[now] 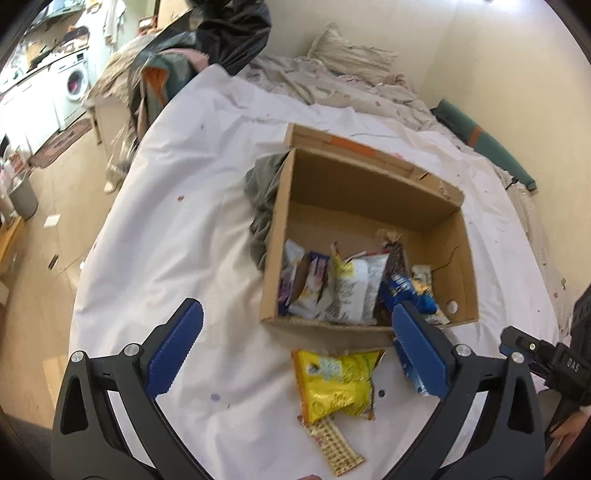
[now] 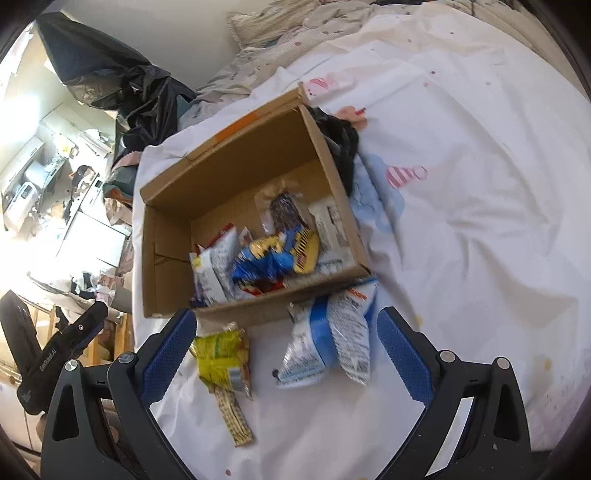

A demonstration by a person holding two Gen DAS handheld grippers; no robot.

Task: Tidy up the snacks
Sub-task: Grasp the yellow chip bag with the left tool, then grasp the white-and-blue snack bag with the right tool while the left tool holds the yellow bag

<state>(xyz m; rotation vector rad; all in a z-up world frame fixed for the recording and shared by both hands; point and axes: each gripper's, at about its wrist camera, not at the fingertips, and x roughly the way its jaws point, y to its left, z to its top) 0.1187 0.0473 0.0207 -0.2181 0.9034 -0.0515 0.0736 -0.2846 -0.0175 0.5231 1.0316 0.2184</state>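
An open cardboard box stands on the white bedsheet and holds several snack packets; it also shows in the right wrist view. A yellow packet and a thin bar wrapper lie in front of the box, also seen in the right wrist view as the yellow packet and bar. A blue-and-white packet leans against the box front. My left gripper is open and empty above the yellow packet. My right gripper is open and empty above the loose packets.
A grey cloth lies beside the box. Crumpled bedding and a pillow lie at the far end, with a black bag. The bed edge drops to the floor on the left. The other gripper shows at the edge.
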